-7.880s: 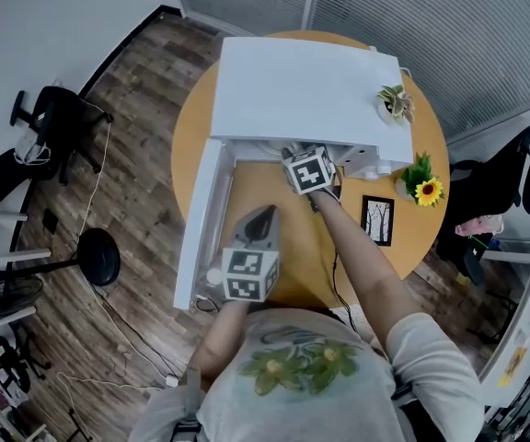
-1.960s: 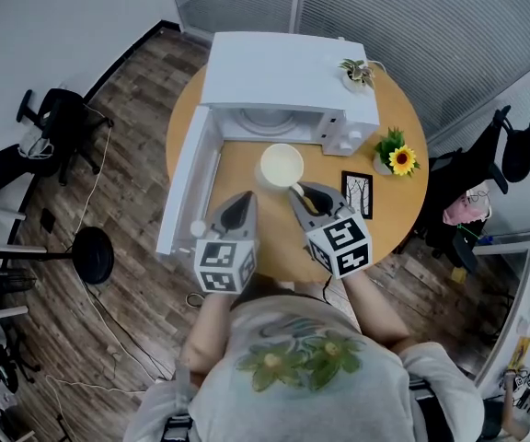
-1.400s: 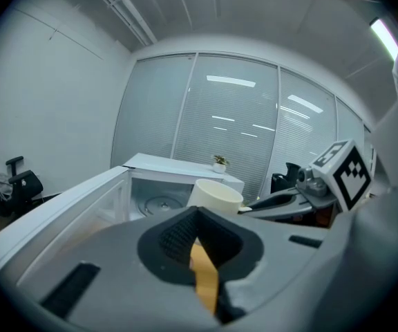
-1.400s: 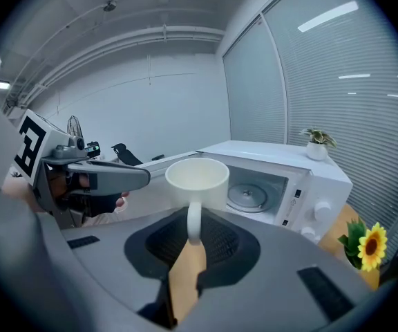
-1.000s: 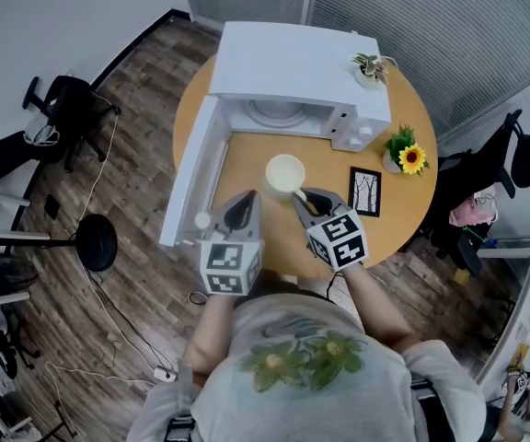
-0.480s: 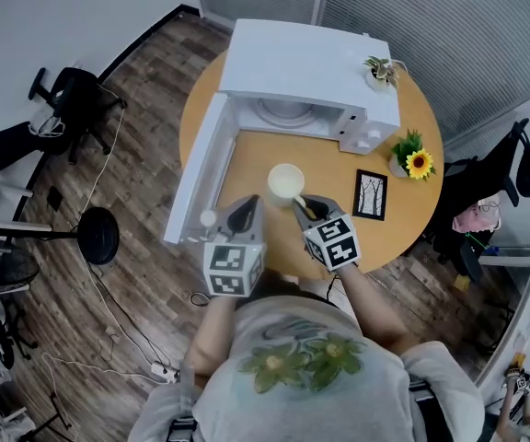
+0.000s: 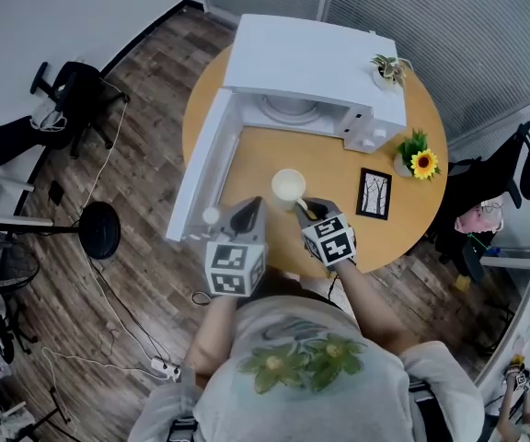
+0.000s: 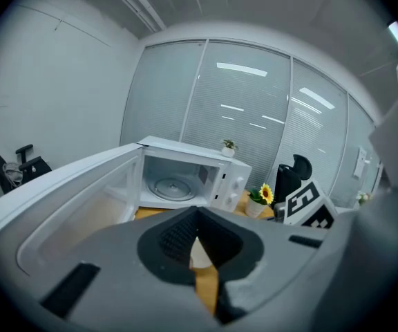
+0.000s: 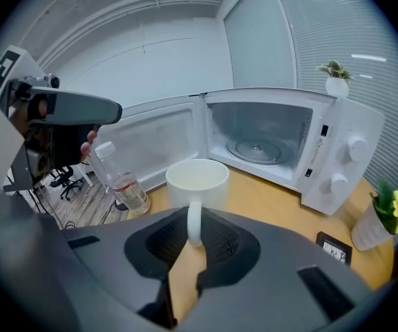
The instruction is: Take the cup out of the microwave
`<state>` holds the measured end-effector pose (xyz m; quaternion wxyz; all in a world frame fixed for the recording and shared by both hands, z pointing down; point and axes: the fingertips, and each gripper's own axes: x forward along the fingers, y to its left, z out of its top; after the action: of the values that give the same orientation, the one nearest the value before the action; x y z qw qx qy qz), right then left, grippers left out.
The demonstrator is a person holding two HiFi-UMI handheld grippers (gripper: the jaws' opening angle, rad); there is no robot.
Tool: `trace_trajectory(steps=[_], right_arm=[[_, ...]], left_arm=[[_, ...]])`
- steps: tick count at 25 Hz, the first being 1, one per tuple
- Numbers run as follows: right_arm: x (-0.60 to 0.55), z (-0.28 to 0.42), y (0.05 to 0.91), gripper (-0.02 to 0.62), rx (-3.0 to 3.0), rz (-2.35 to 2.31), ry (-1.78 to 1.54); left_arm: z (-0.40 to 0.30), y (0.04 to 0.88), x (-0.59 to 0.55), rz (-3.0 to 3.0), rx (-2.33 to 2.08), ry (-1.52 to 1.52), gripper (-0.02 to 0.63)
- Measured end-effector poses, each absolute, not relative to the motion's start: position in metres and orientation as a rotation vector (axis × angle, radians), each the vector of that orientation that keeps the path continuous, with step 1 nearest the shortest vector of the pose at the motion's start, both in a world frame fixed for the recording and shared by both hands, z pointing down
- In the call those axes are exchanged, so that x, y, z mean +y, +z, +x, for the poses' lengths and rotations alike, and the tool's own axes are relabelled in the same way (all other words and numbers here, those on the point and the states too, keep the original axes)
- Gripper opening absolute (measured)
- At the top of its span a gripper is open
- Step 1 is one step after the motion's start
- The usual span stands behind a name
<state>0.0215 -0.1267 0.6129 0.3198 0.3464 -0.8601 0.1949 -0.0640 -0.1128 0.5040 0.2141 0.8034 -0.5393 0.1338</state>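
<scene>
White cup (image 9: pixel 197 180) handle pinched in right gripper (image 9: pixel 193 224).

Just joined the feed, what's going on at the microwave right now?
A person works with a gripper in each hand. The white ceramic cup is already out of the white microwave, whose door hangs open, and appears to stand on the round wooden table in front of it. The right gripper is closed on the cup's handle. The left gripper is shut on nothing, held beside it.
</scene>
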Motion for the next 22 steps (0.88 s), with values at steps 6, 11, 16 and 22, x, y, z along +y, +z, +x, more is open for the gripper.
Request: trace_trajectory(steps=[6, 11, 16, 22], right_arm=[[-0.125, 0.018, 0.633, 0.06, -2.228, 0.889, 0.537], [-0.124, 0.02, 0.649, 0.06, -2.205, 0.886, 0.56], [-0.124, 0.022, 0.66, 0.06, -2.193, 0.892, 0.529], [-0.122, 0.026, 0.668, 0.06, -2.188, 0.901, 0.522]], left_arm=[[-0.064, 0.511, -0.11, 2.214, -1.479, 0.388, 0.003], [-0.062, 0.516, -0.109, 2.217, -1.469, 0.401, 0.003], [-0.063, 0.52, -0.107, 2.212, -1.462, 0.407, 0.003], [-0.062, 0.522, -0.106, 2.213, -1.452, 0.401, 0.003]])
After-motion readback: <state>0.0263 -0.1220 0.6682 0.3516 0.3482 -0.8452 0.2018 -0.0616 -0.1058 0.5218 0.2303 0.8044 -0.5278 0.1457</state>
